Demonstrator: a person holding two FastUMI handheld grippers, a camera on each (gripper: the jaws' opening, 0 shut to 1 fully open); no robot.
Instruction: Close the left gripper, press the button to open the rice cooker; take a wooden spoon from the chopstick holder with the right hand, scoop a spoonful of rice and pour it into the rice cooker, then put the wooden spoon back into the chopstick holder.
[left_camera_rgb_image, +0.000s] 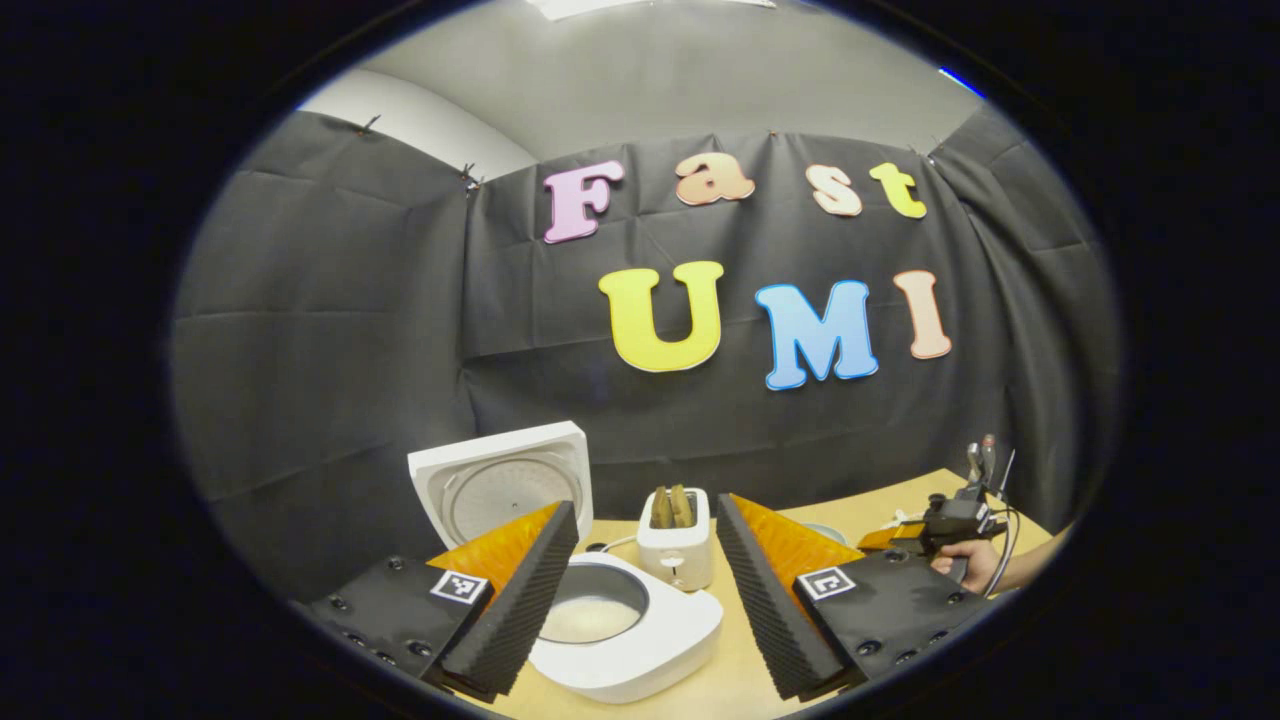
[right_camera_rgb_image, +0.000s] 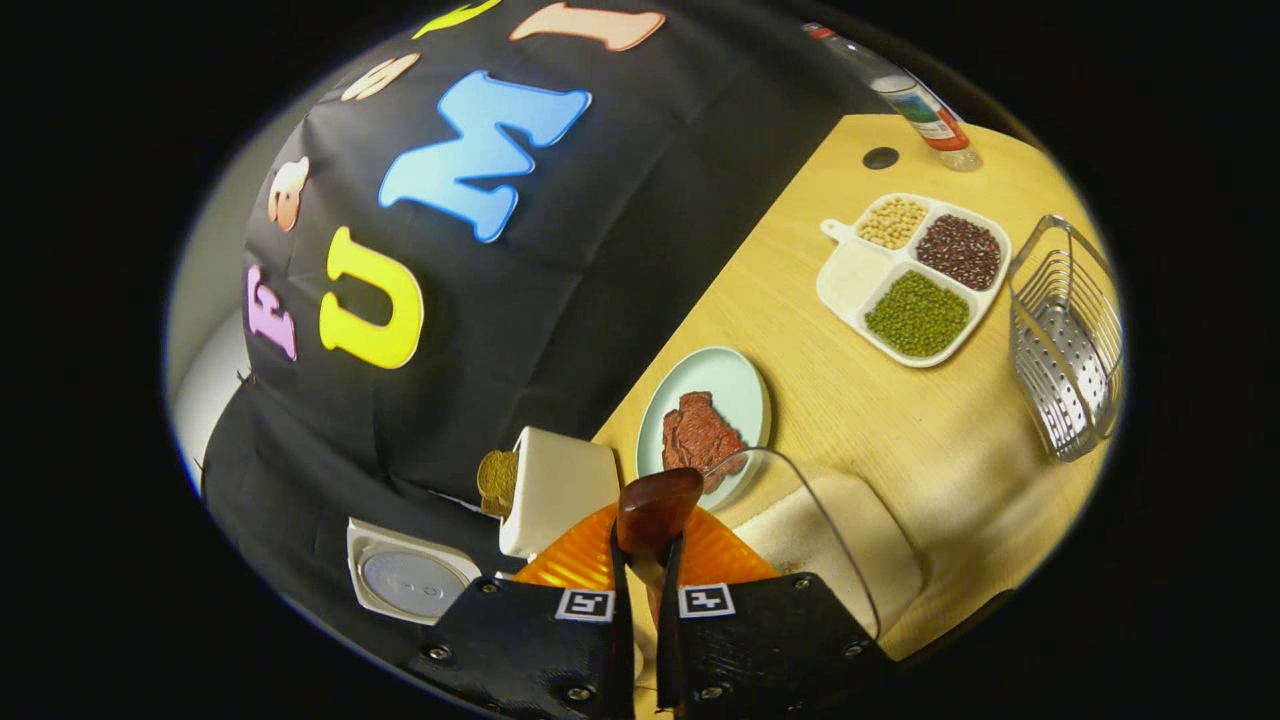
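On the wooden table (left_camera_rgb_image: 740, 680), nearest in the left gripper view, stands the white rice cooker (left_camera_rgb_image: 625, 640) with its lid (left_camera_rgb_image: 503, 480) raised upright behind the pot; pale rice lies in the bottom of the pot. The left gripper (left_camera_rgb_image: 645, 600) hangs just above the cooker, its two fingers spread wide apart and holding nothing. Behind the cooker stands a white toaster (left_camera_rgb_image: 677, 545) with two brown slices of bread in its slots. Farther off to the right, a hand (left_camera_rgb_image: 975, 562) holds the other gripper over the table; at this distance I cannot tell its details.

In the right gripper view, the right gripper (right_camera_rgb_image: 645, 560) has its fingers almost together, pressing on the handle of the wooden spoon (right_camera_rgb_image: 657, 508), whose brown bowl stands up just above the fingertips. The handle is hidden between the fingers, and whether the bowl carries any rice is hard to see. Just beyond lies a beige cloth (right_camera_rgb_image: 830, 545) with a thin wire arc over it. Next comes a pale green plate (right_camera_rgb_image: 735, 385) with a reddish piece of meat. Farther away is a white divided tray (right_camera_rgb_image: 848, 290): green beans, dark beans, yellow beans and something white each fill one compartment. To its right stands the wire chopstick holder (right_camera_rgb_image: 1065, 340), with nothing visible inside. At the far edge, a bottle (right_camera_rgb_image: 925, 110) is partly cut off.
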